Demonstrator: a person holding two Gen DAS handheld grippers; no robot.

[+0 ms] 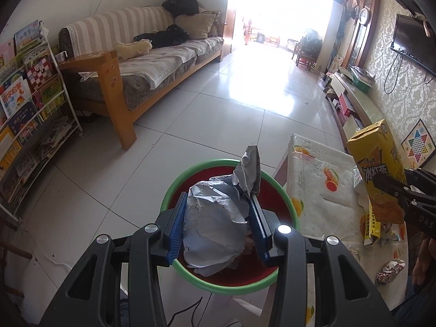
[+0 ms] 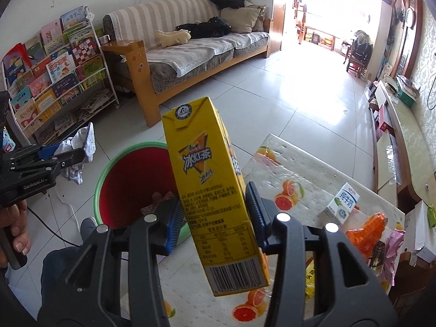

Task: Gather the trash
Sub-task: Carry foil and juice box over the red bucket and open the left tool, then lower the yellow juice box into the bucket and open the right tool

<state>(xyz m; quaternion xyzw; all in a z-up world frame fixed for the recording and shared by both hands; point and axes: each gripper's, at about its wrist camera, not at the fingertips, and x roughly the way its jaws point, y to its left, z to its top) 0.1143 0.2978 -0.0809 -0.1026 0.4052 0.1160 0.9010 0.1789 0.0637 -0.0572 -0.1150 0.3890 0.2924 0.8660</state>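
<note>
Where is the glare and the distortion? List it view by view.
Left wrist view: the balcony doorway is blown out white, its glare sheeting the floor tiles; fisheye bends the bookshelf. Right wrist view: same doorway overexposed at upper right, yet the yellow carton stays sharp and legible.

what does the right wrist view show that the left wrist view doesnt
Only the right wrist view shows the white milk carton, the orange wrapper and pink wrapper on the table's far side, plus the tea carton's barcode end.

Only the left wrist view shows the wall TV, the checkers board and a small foil wrapper on the table.

Both show the green-rimmed red bin, the fruit-print table, the sofa, the left gripper clamping crumpled paper, and the right gripper clamping the yellow tea carton.
</note>
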